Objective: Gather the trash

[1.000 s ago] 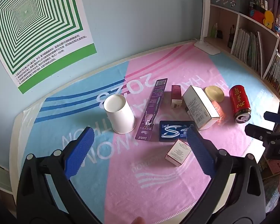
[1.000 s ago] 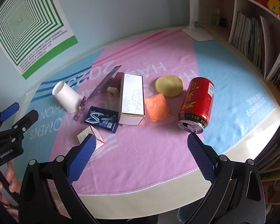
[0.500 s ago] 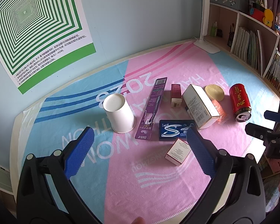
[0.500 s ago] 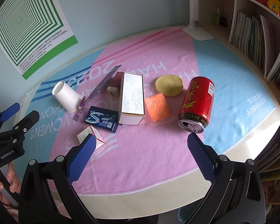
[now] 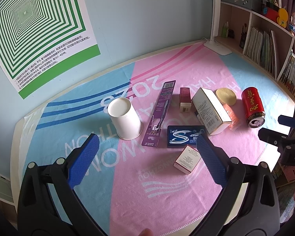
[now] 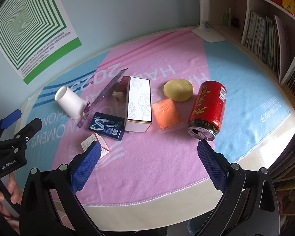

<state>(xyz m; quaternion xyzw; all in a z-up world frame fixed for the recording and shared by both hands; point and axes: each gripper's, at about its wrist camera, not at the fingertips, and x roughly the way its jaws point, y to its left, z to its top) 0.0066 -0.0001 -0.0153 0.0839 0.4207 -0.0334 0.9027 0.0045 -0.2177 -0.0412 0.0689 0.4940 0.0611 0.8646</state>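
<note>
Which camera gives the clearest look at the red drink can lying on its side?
The right wrist view: the red drink can lies close and large there, its printed side and opened top both plain. In the left wrist view the same can sits small near the right edge, stretched by the lens, its lettering hard to read.
</note>
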